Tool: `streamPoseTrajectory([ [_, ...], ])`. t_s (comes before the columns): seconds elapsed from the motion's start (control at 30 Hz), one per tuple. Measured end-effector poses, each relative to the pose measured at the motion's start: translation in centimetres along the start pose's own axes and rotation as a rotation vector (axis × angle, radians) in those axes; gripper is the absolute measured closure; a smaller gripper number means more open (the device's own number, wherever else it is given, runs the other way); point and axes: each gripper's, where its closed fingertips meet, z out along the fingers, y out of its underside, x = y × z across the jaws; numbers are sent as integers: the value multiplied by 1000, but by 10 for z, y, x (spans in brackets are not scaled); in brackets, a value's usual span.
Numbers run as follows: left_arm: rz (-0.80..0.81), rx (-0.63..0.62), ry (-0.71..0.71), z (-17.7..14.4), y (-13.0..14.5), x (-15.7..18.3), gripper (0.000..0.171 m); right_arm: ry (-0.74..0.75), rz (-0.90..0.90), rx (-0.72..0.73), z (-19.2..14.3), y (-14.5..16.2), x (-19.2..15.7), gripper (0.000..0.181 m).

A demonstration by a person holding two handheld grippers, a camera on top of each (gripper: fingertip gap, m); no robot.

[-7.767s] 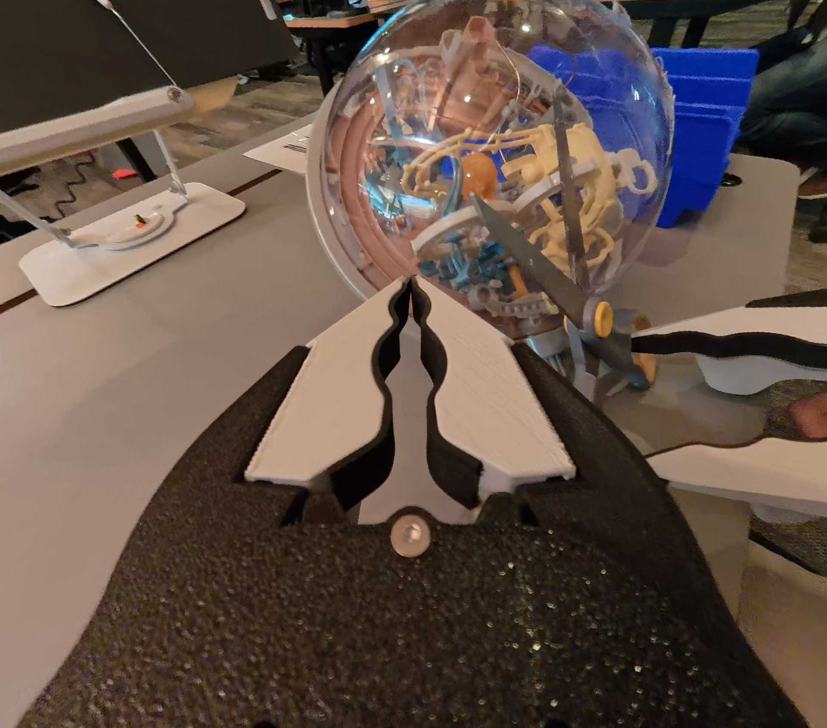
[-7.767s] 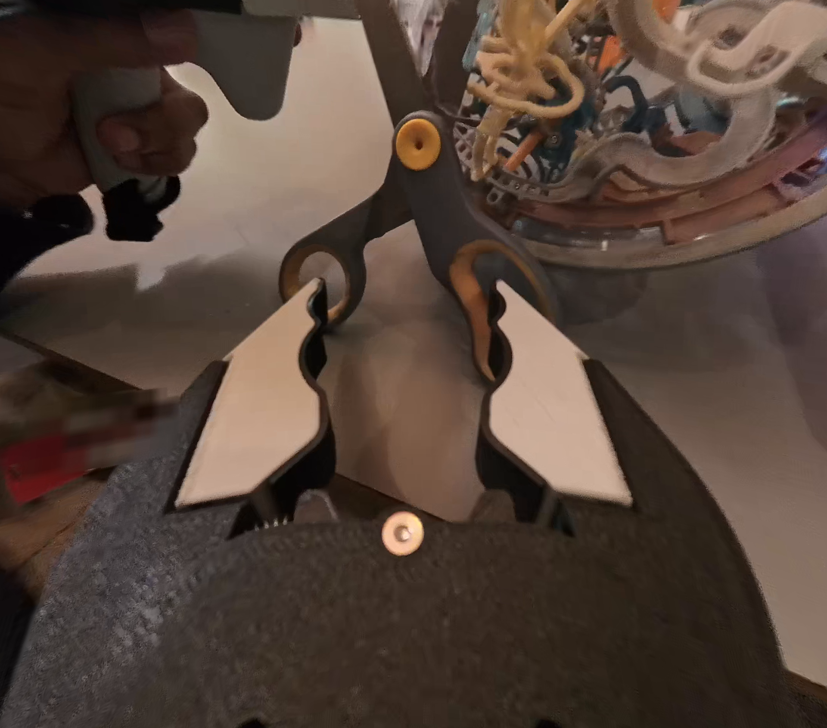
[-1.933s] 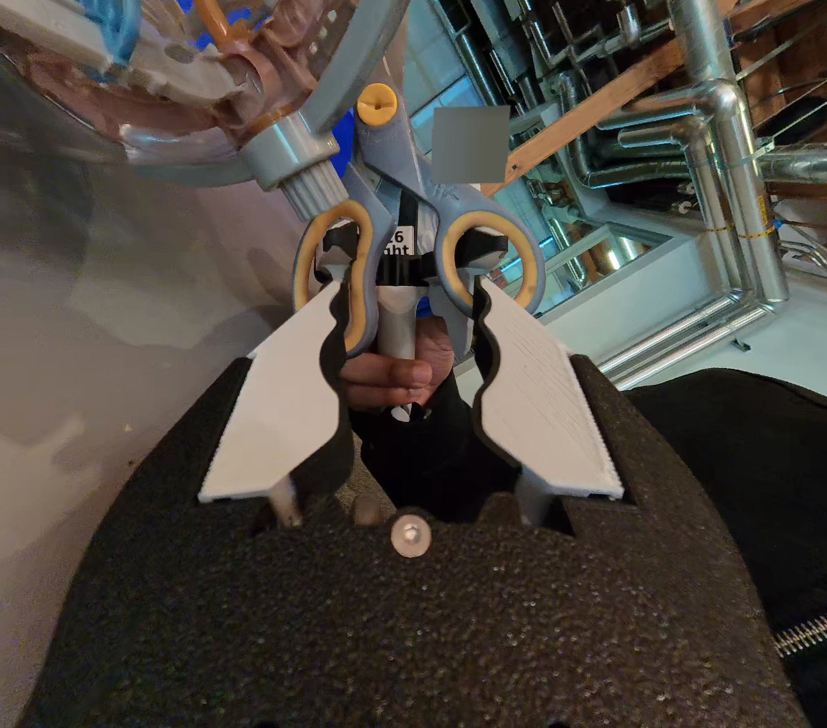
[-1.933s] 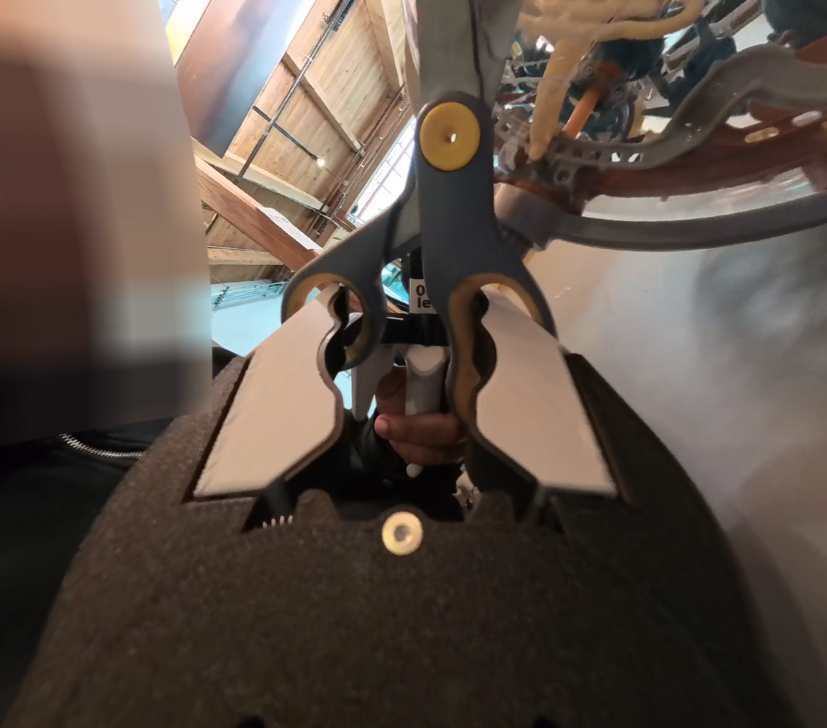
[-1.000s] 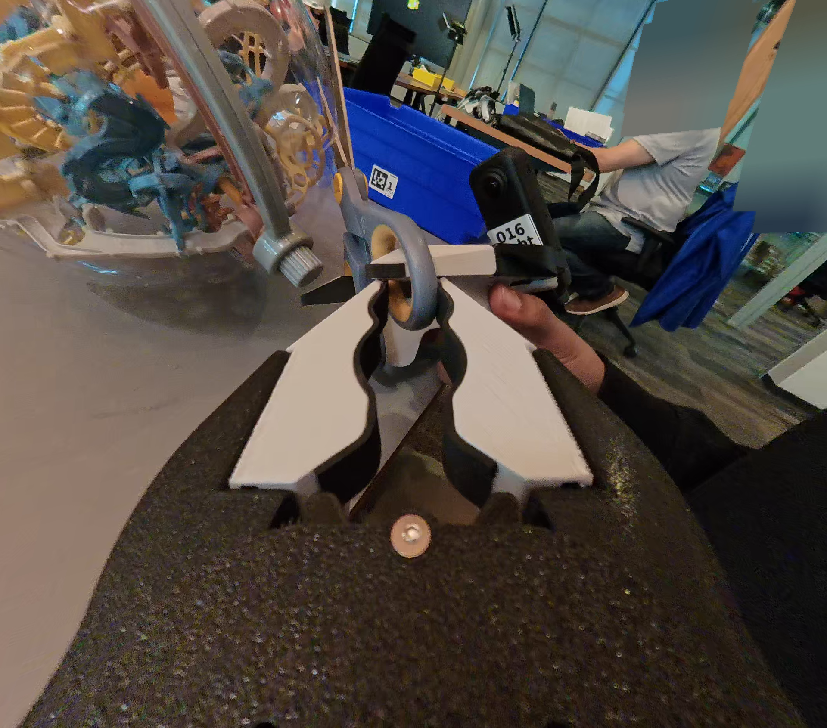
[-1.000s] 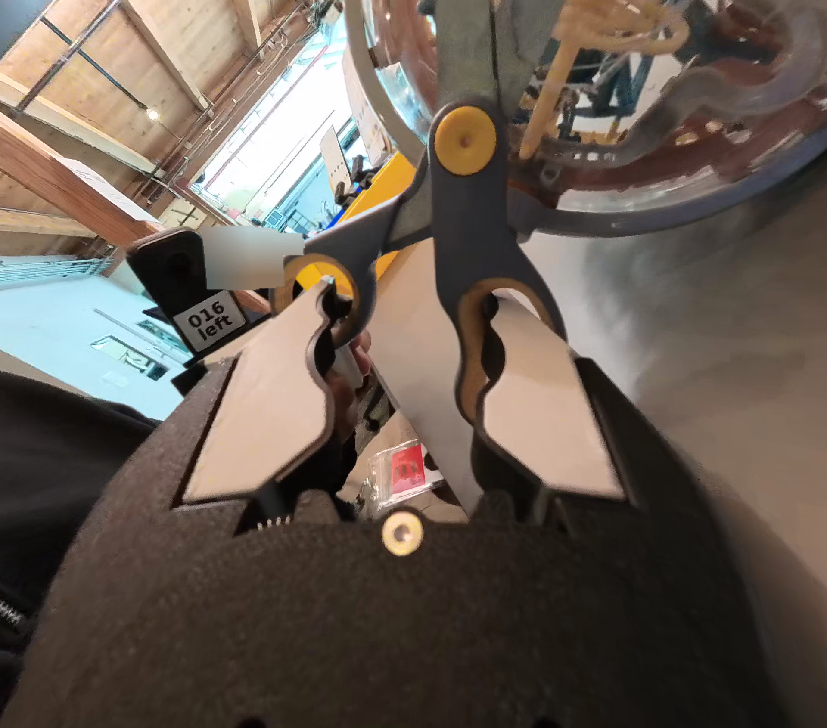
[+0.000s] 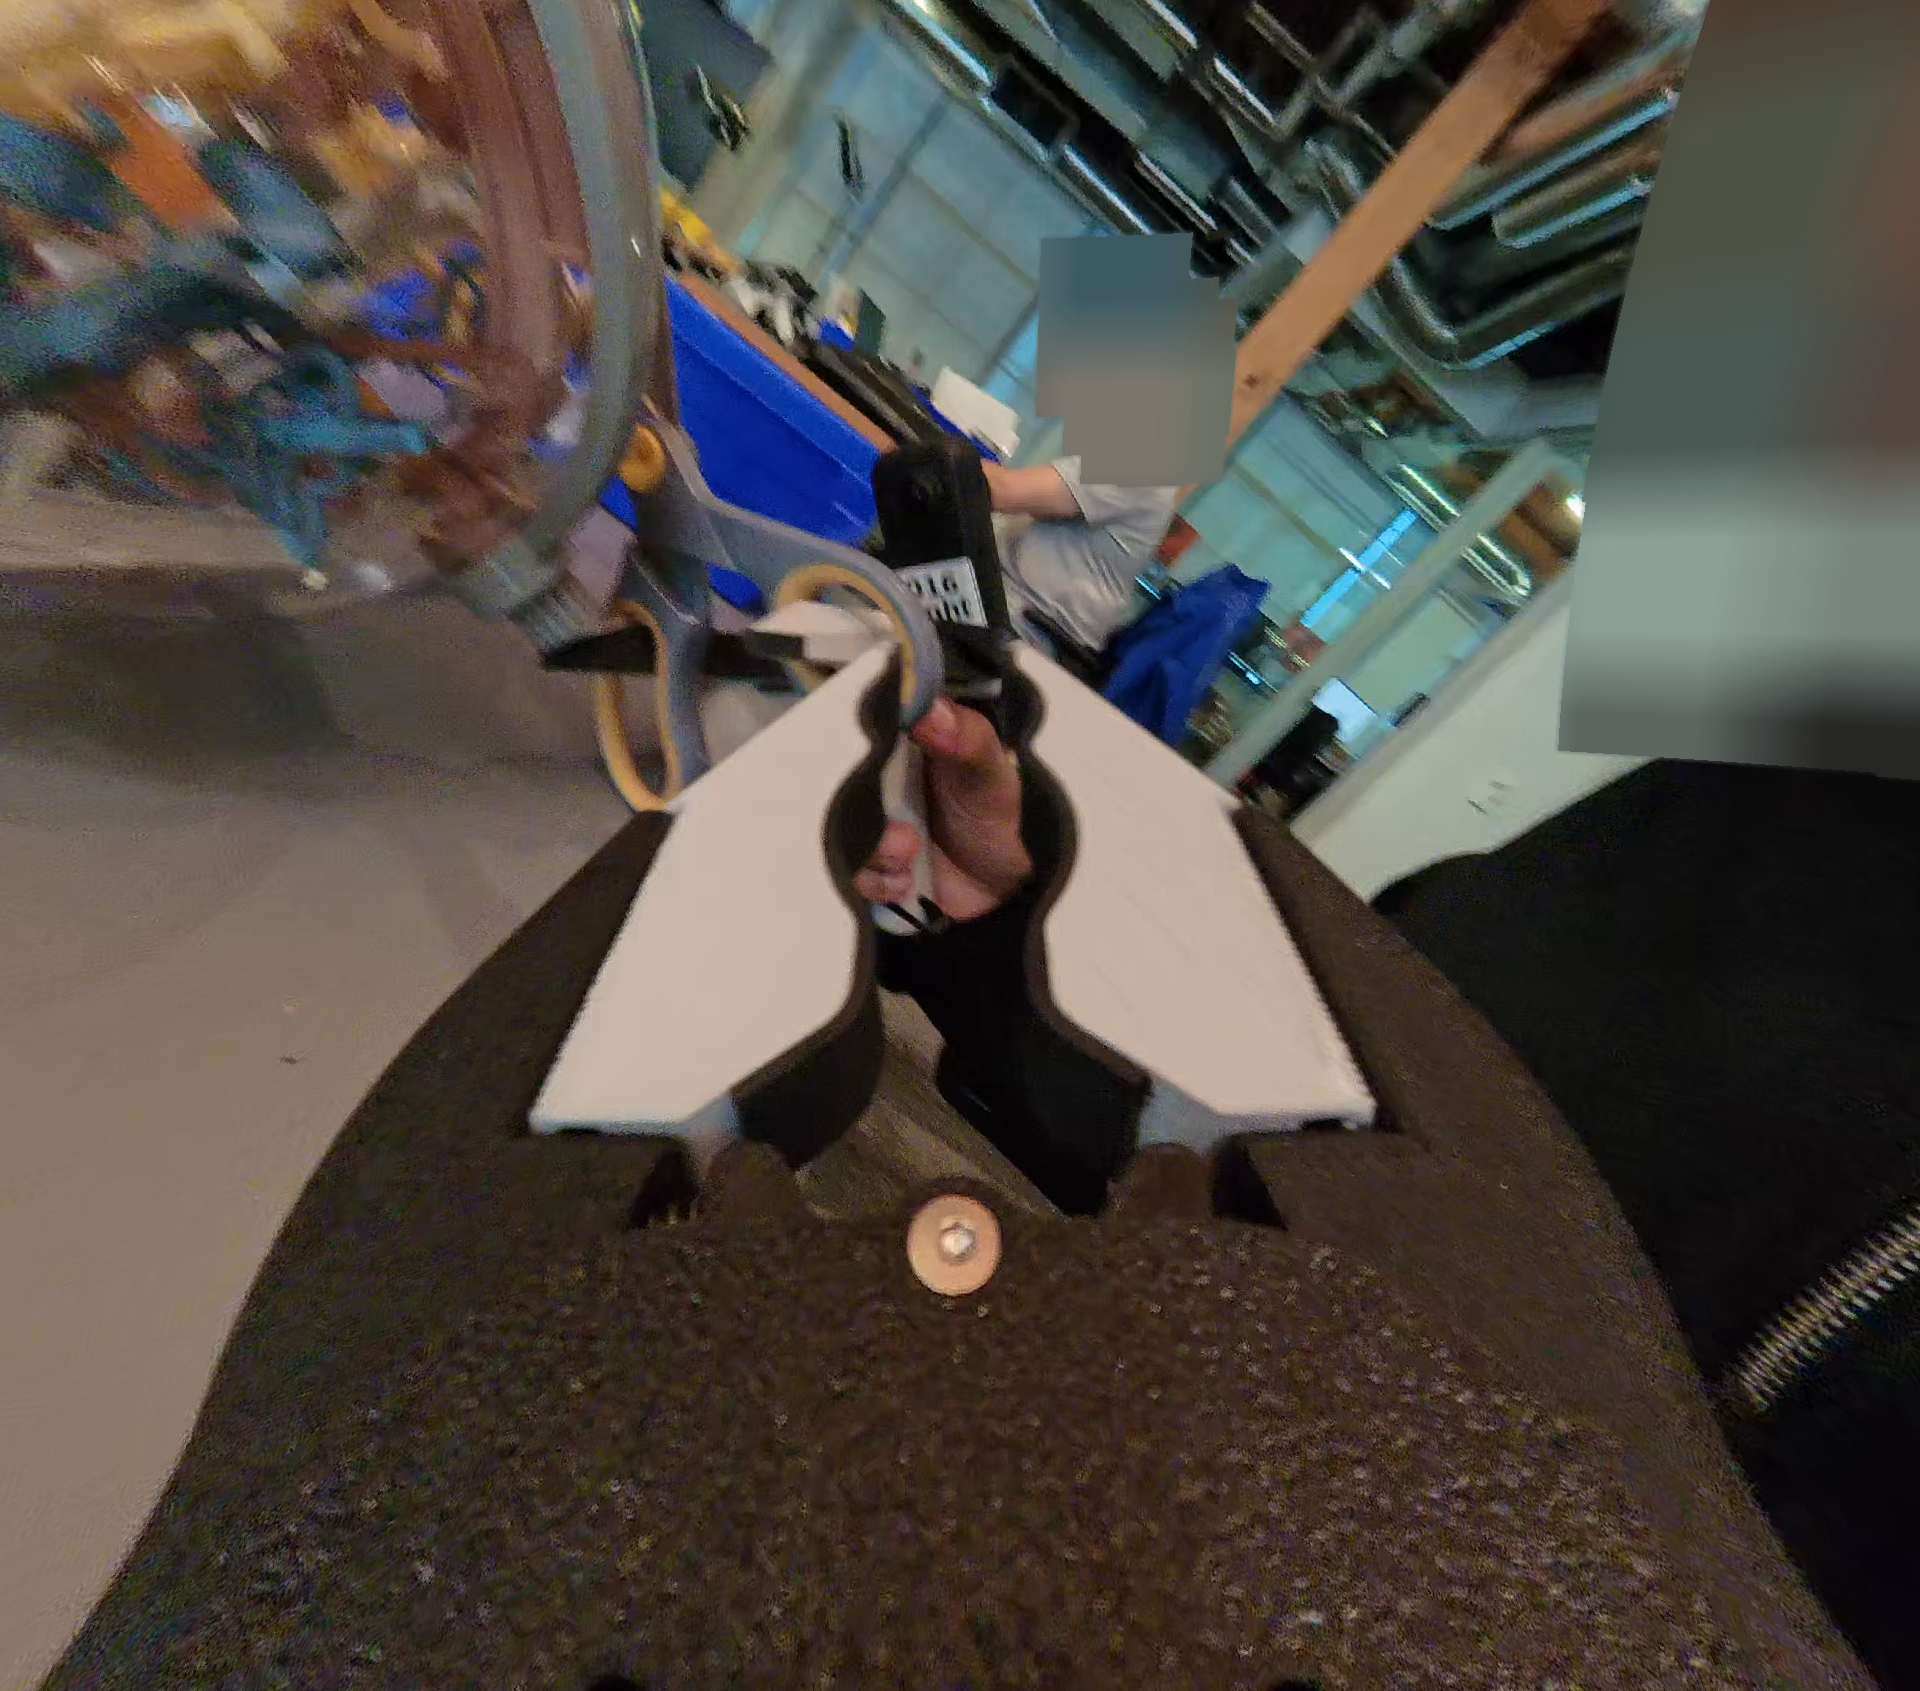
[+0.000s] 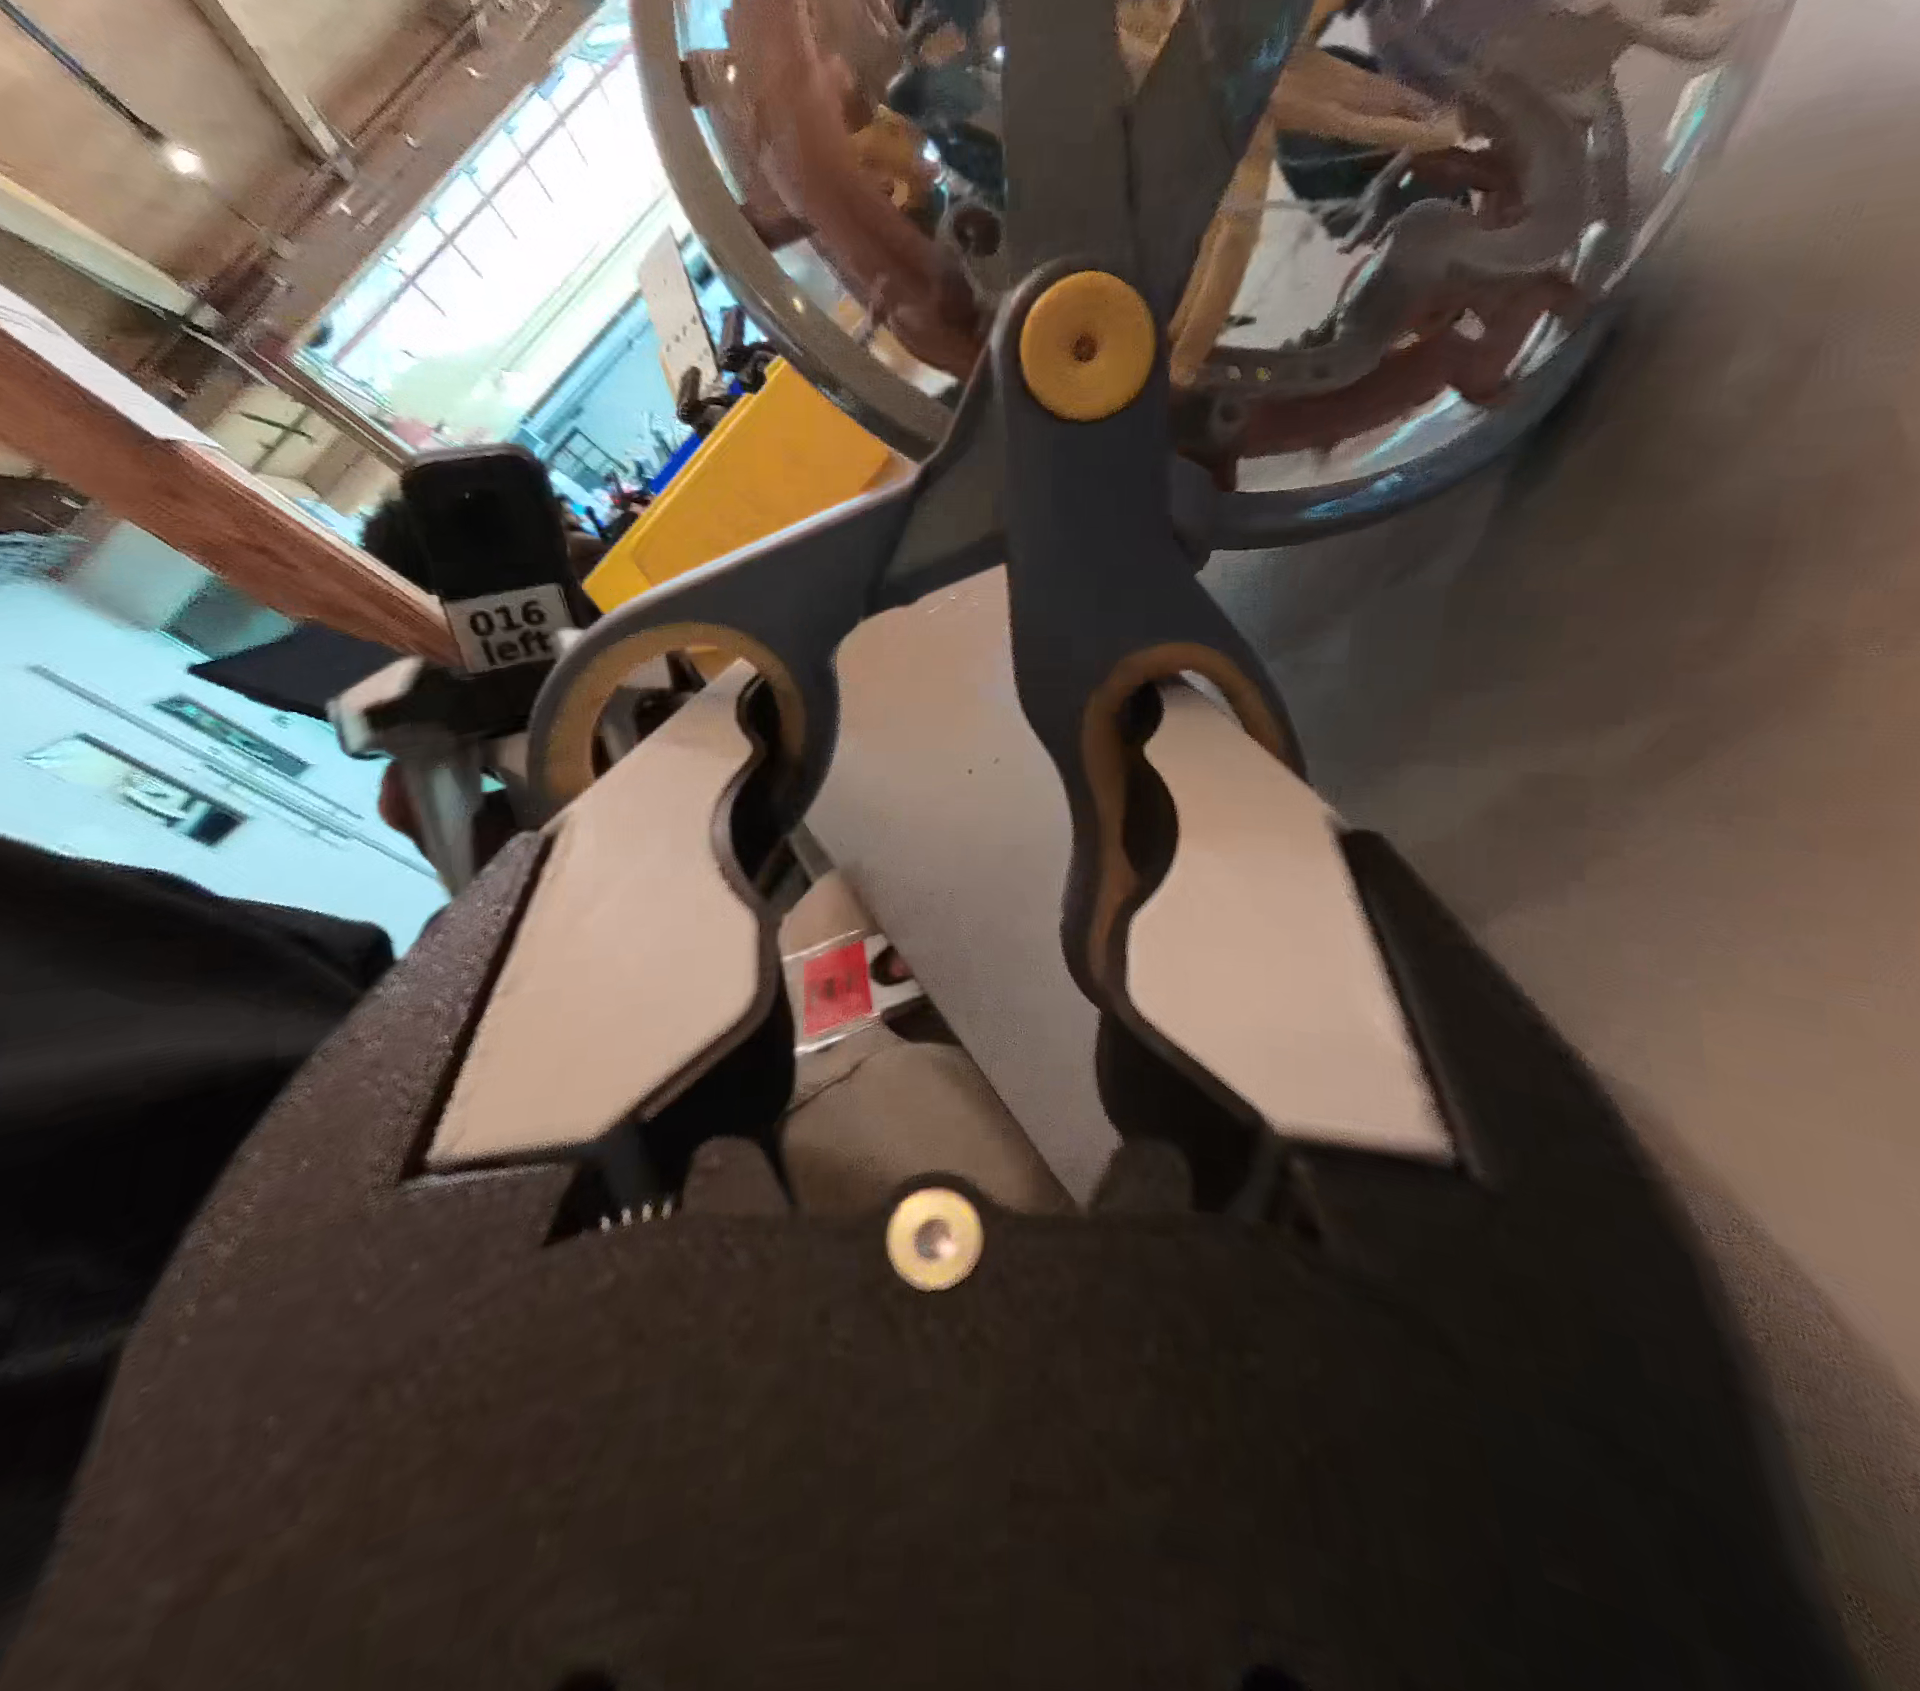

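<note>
While the grey tabletop (image 8: 1714, 706) fills the right edge of the right wrist view and the lower left of the left wrist view, the biggest thing on it is a clear plastic sphere (image 8: 1403, 135) with a tangle of tan, brown and blue tracks inside, sitting at the top centre of the right view and the upper left of the left view (image 7: 312, 187). A blue bin (image 7: 758, 426) shows behind the sphere in the left view, and a yellow bin (image 8: 758, 478) left of centre in the right view.

In front of the sphere, a pair of grey scissors (image 8: 1081, 498) with a yellow pivot stands blades-up at the centre of the right view, blades slightly parted.

The right gripper (image 8: 956, 727) is spread wide, one finger poked into each handle loop, pressing outward.

The left gripper (image 7: 951, 685), at the centre of its view, has its tips nearly together, pinching the rim of one scissor loop (image 7: 883, 613). A person's hand (image 7: 966, 800) shows through the gap behind it.
</note>
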Motion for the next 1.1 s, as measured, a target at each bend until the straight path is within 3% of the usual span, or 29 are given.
streamPoseTrajectory([
  [0.1,-28,-129,13,10,24,1,132,63,-72,6,3,0,2,118],
  [0.27,39,-234,-150,22,45,-20,130,301,-353,-60,11,7,13,119],
  [0.43,-25,-224,-166,21,45,-28,131,399,-474,-78,15,7,14,121],
  [0.5,-74,-205,-147,20,44,-29,133,400,-495,-78,15,7,12,121],
  [0.63,-203,-169,-88,13,41,-31,163,369,-527,-66,17,6,4,120],
  [0.93,-175,-133,-29,13,35,-19,166,227,-479,-30,12,3,-11,119],
  [1.1,-194,-78,-6,6,23,-19,166,97,-355,-17,0,1,-15,119],
])
